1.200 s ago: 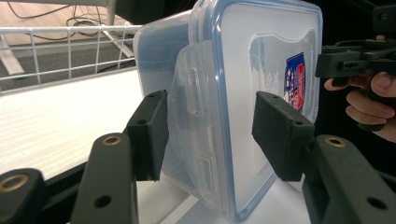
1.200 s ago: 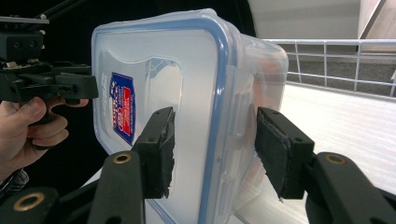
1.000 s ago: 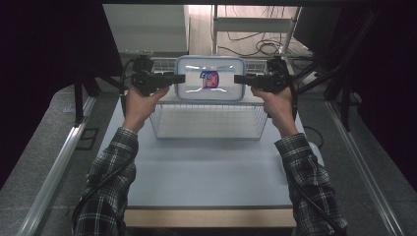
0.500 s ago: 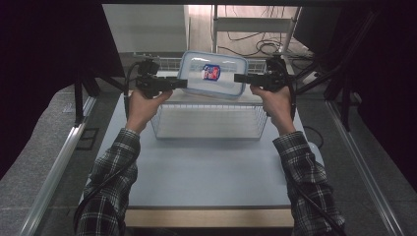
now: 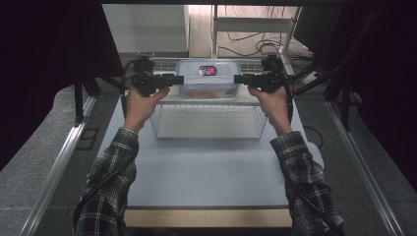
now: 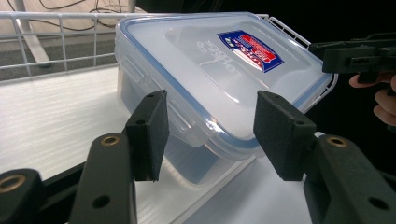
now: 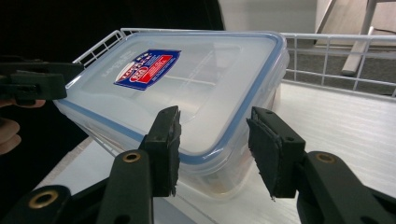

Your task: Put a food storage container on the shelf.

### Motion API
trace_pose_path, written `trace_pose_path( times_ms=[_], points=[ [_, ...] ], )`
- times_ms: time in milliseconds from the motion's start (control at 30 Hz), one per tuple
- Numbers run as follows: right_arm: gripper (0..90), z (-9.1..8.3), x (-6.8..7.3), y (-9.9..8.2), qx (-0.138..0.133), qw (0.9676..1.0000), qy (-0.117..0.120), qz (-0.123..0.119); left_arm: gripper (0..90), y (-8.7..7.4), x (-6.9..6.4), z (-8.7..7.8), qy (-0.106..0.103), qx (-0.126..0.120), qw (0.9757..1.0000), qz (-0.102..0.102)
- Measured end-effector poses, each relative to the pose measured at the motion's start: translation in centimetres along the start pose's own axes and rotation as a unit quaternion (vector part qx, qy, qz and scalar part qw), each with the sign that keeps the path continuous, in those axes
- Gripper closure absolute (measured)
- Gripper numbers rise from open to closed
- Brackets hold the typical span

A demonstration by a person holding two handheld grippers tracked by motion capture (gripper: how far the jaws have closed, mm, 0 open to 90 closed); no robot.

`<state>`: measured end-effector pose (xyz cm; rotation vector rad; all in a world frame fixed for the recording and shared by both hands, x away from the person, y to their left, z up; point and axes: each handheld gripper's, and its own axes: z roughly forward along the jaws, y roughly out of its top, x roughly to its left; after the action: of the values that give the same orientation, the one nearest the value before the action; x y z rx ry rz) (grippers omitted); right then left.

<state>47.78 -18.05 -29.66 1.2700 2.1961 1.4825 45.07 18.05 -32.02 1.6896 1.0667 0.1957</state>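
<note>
Dark curtains hem the workspace on both sides, and a pale blue-grey tabletop point(image 5: 206, 167) runs forward to a white wire basket point(image 5: 206, 123) at its far edge. Half a second ago we had the clear plastic food container point(image 5: 208, 78) tilted and lifted between both tools; now it sits level and lower, at the basket's far end — so the placing looks done, in our judgement, and letting go is what remains.

Our left gripper point(image 6: 208, 133) has its jaws apart, straddling one rounded corner of the container without pressing it. Our right gripper point(image 7: 212, 144) has just been closing a little, yet its pads point(image 7: 268, 151) stand clear of the near corner that lies between them — also apart, gripping nothing.

The container is a rectangular tub of translucent, smooth plastic with rounded corners, a blue seal line around the lid, snap flaps on the sides and a red-and-blue label point(image 7: 147, 69) on top. Something reddish shows dimly through its wall. The basket is thin white-coated wire in a square grid.
</note>
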Motion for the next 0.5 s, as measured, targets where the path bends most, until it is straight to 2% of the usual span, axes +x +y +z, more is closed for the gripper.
trace_pose_path(
  times_ms=[200,333,433,500],
  points=[
    [54.2,-0.17,0.34,-0.15,0.0,1.0,-0.005,0.003,45.4,0.12,-0.13,-0.28,0.024,0.0,0.9996,0.015],
    [54.2,-0.37,0.64,-0.33,0.0,1.0,-0.005,0.001,45.4,0.02,0.15,-0.35,0.017,-0.003,0.9998,0.009],
    [54.4,-0.5,0.8,-0.42,0.001,1.0,-0.007,0.002,45.4,-0.02,0.09,-0.39,0.019,-0.004,0.9998,0.01],
    [55.2,-0.6,0.88,-0.45,0.0,1.0,-0.007,-0.002,45.8,0.01,-0.25,-0.51,0.029,-0.004,0.9992,0.026]
  ],
)
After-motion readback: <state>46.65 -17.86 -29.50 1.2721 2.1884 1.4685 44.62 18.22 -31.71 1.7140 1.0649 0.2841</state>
